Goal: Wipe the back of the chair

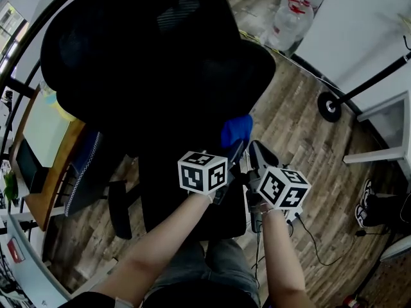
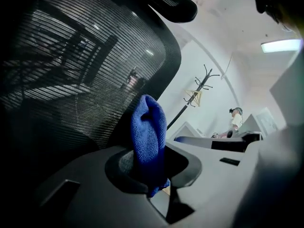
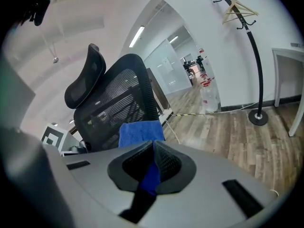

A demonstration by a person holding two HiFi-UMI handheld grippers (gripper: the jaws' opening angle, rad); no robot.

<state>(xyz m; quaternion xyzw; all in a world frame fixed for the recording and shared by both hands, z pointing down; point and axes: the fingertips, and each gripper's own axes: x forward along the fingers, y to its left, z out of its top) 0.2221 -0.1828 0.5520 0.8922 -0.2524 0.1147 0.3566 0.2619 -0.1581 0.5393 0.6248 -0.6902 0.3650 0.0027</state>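
Cloth [image 1: 236,130], blue, gripped by both hand-held grippers: left hand-held gripper [image 2: 149,167] clenched on bunched fold, right hand-held gripper [image 3: 153,164] clamped on cloth's edge. Cloth held at right edge of chair back [image 1: 154,63]; contact with mesh not discernible. Wiping judged barely begun; next, cloth to be pressed on and swept across mesh.

Blue cloth [image 1: 236,130] seemingly touches black mesh chair [image 1: 160,50].
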